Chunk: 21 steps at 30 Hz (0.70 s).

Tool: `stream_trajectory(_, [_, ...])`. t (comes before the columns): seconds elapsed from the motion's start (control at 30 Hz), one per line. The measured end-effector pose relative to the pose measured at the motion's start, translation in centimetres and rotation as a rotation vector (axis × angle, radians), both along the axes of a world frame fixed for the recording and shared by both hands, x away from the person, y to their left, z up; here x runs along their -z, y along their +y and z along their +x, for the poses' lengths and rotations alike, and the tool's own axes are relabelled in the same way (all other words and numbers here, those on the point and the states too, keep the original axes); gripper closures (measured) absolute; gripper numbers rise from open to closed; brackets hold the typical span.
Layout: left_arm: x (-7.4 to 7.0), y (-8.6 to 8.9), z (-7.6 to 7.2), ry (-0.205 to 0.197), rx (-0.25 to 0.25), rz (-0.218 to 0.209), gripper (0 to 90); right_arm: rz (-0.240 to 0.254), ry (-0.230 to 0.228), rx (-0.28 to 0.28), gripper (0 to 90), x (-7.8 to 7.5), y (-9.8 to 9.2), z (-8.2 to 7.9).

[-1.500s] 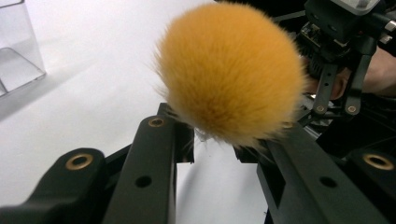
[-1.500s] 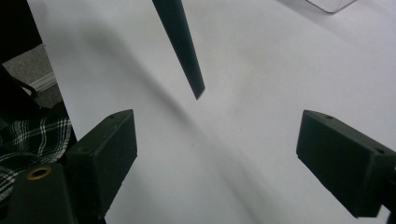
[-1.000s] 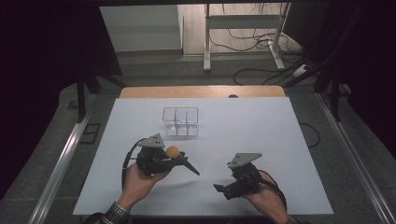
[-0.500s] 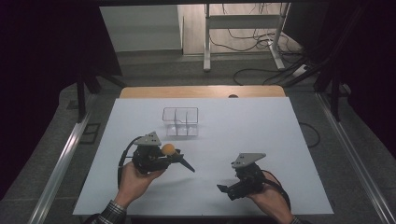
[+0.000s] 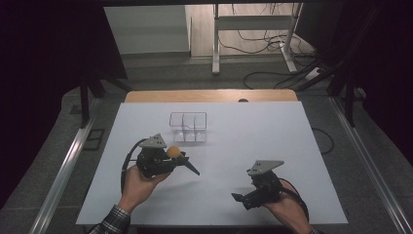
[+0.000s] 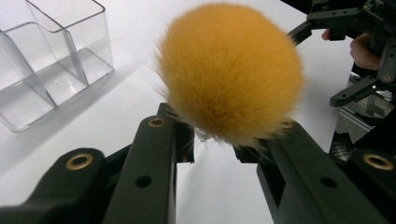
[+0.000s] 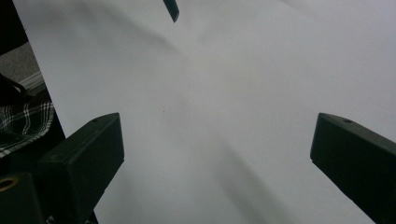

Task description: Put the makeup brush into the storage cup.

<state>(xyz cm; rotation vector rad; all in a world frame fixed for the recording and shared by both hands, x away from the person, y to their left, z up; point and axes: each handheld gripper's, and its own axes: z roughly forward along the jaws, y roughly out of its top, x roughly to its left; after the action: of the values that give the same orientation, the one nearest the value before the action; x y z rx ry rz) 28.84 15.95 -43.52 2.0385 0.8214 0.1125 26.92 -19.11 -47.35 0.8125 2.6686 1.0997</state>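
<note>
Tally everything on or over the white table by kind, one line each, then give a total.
Orange fluffy pom-pom: 1, clamped in the left gripper
Clear plastic organizer with three compartments: 1
Handheld grippers: 2, counting the right gripper, whose jaws stand wide with nothing between them and have just been opening
Total: 4

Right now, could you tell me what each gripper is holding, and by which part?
The left gripper pinches the pompom by its lower edge. The right gripper is open and holds nothing.
</note>
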Motion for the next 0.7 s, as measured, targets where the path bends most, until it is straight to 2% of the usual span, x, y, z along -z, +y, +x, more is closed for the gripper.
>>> stream_trajectory(0.7, [-0.9,0.5,1.8,-0.036,-0.032,0.029,72.9,0.016,-0.003,0.070,0.0,-0.1,-2.2,-0.2])
